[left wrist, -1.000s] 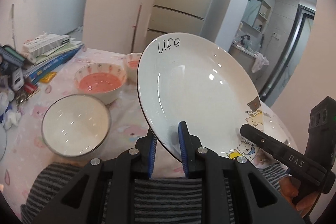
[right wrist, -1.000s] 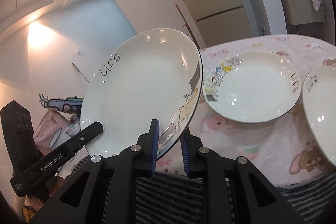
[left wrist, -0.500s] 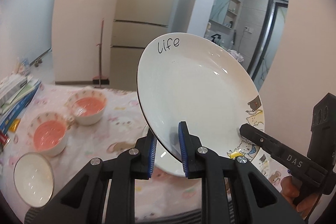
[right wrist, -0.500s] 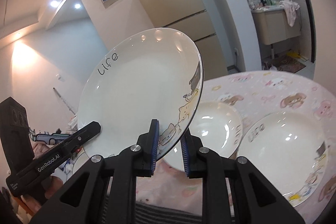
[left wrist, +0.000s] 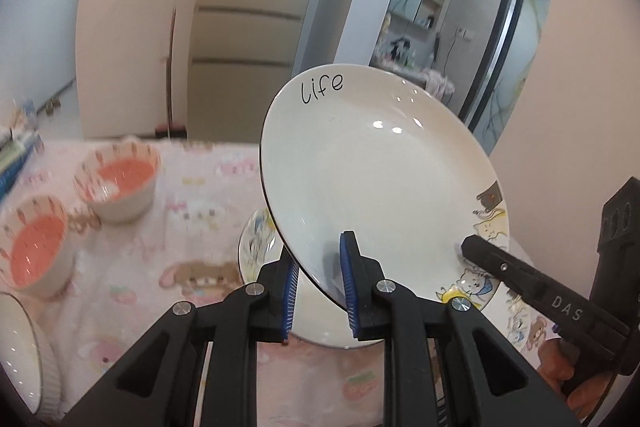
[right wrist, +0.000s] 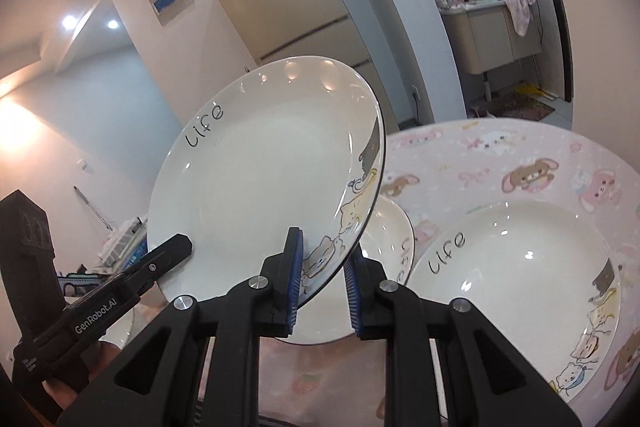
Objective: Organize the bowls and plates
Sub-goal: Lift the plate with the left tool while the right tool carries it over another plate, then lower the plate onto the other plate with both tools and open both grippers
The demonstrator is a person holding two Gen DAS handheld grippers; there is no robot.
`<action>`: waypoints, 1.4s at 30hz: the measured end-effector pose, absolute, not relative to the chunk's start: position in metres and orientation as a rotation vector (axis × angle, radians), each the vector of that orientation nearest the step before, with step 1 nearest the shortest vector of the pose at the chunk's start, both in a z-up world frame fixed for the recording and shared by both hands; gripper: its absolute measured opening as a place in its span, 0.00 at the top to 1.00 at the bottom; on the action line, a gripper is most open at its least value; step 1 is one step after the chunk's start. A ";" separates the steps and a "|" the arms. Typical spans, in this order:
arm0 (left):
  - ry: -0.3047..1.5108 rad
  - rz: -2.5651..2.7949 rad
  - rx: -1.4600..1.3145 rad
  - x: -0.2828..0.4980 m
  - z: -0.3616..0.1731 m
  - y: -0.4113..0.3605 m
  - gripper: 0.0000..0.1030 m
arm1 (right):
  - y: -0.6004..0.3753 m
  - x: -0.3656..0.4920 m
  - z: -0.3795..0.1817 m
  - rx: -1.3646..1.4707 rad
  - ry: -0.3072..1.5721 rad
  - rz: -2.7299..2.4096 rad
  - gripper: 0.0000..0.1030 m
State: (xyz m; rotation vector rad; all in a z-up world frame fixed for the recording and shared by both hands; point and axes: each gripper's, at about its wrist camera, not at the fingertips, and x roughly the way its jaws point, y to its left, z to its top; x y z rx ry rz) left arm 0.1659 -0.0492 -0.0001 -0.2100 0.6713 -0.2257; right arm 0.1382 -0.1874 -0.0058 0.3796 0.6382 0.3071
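Note:
One white plate (left wrist: 380, 179) with "life" written on it and cartoon animals on its rim hangs tilted above the table, gripped from two sides. My left gripper (left wrist: 320, 287) is shut on its near rim. My right gripper (right wrist: 322, 283) is shut on the same plate (right wrist: 260, 195) at the cartoon edge. Each wrist view shows the other gripper's finger (left wrist: 500, 267) (right wrist: 160, 259) at the plate's rim. Two matching plates lie on the table: one (right wrist: 520, 267) to the right, another (right wrist: 394, 239) partly hidden under the held plate.
Two bowls with pink insides (left wrist: 120, 183) (left wrist: 34, 247) stand at the left on the pink cartoon tablecloth (left wrist: 180, 267). A white bowl (left wrist: 24, 355) sits at the lower left edge. A refrigerator and a doorway stand beyond the table.
Both grippers carried the plate sideways across the table. The bowls slid left in the left wrist view; the plates on the table came nearer in the right wrist view. Both grips held.

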 end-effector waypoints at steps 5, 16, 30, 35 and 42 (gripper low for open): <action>0.702 -0.205 -0.171 0.170 -0.016 -0.053 0.78 | -0.184 0.145 -0.022 0.375 0.702 0.293 0.82; 0.828 -0.199 -0.188 0.187 -0.047 -0.050 0.78 | -0.184 0.157 -0.049 0.404 0.830 0.284 0.81; 0.968 -0.177 -0.180 0.191 -0.058 -0.051 0.77 | -0.183 0.160 -0.063 0.432 0.953 0.280 0.81; 1.000 -0.174 -0.170 0.193 -0.063 -0.053 0.77 | -0.183 0.162 -0.068 0.431 0.994 0.267 0.81; 1.021 -0.172 -0.172 0.194 -0.064 -0.052 0.76 | -0.181 0.160 -0.066 0.412 1.001 0.269 0.79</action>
